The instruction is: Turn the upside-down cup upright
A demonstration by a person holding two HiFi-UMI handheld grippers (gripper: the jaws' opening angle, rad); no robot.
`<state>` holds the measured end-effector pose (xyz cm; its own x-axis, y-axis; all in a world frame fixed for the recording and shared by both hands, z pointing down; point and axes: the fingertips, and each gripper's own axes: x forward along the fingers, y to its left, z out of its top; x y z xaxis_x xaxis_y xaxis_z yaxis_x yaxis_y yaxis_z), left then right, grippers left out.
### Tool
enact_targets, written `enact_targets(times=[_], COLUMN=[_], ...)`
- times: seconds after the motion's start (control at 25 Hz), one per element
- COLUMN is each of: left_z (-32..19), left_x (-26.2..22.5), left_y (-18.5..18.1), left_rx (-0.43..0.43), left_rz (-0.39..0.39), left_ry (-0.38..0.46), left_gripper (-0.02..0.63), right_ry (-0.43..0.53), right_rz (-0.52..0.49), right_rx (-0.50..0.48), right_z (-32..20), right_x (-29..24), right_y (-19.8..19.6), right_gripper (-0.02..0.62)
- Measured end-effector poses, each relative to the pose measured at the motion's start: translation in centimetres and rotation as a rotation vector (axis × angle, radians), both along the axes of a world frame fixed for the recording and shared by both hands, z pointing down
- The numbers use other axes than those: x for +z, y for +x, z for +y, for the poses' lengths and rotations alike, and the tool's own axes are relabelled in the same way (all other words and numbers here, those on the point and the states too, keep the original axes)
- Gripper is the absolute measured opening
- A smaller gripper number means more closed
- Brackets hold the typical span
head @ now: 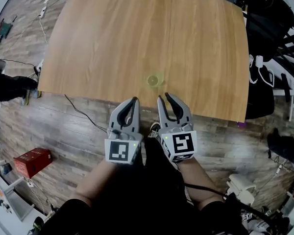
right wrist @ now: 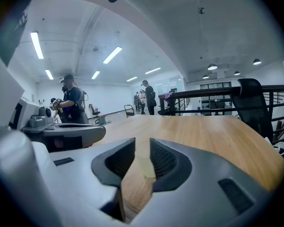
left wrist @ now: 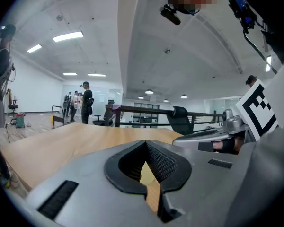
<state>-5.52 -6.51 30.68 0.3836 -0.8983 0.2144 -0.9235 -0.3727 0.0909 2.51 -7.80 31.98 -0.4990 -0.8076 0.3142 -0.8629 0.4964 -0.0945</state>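
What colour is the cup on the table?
The cup is pale yellow-green, clearest in head view.

No readable text, brand or number anywhere. Left cube (head: 120, 150) and right cube (head: 183, 145) carry only black-and-white square marker patterns, no characters. Any print on the red box (head: 33, 161) on the floor is too small to read.

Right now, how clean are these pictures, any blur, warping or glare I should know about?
Head view: even light, sharp, but the table edges bow and the clear cup barely stands out from the wood. Left gripper view: heavy fisheye, dark corners. Right gripper view: same warping; ceiling lights bright, no glare on the table.
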Motion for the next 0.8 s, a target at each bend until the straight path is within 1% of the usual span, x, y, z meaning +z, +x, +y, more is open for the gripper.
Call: enact_targets(times=[0.08,0.12,0.32,0.44,0.52,0.68,0.8], left_z=[-1.9,-2.7,-4.7,-5.5,-5.7,-5.7,-6.0], left_x=[2.2,3.3,7.4,9.1,9.8,10.9,11.7], left_y=[-0.8,-1.2,-2.3,-2.9,-3.0,-3.2,-3.6], left_rx=[0.004,0.006,0.004,-0.006,-0.002,0.023,0.026], left_rz=[-0.006,-0.005,-0.005,0.015,0.017,-0.004,-0.007], left_ry=[-0.016,-0.024,-0.058,-0.077,-0.079,-0.071,-0.067], left_gripper=[0.008,0.008,0.008,0.008,0.008,0.008,0.008], right_ry=[-0.008,-0.015,-0.037,-0.017,-0.006,0.031,0.034], right_rz=[-0.001,-0.003,0.011,0.042,0.058,0.087,0.124], right_rx=[-0.02,-0.032,-0.063,-0.069,-0.077,-0.102,-0.119], right_z=[-1.8,-2.6,-5.7,-7.3,-8.1,-9.4,-10.1], right_x=[1.8,2.7,6.4,7.5,7.8,7.8,8.6], right_y=[-0.7,-1.1,-2.5,-3.0,-3.3,-4.1,-4.8], right_gripper=[0.177,0.217,0.309,0.359,0.381,0.385,0.385])
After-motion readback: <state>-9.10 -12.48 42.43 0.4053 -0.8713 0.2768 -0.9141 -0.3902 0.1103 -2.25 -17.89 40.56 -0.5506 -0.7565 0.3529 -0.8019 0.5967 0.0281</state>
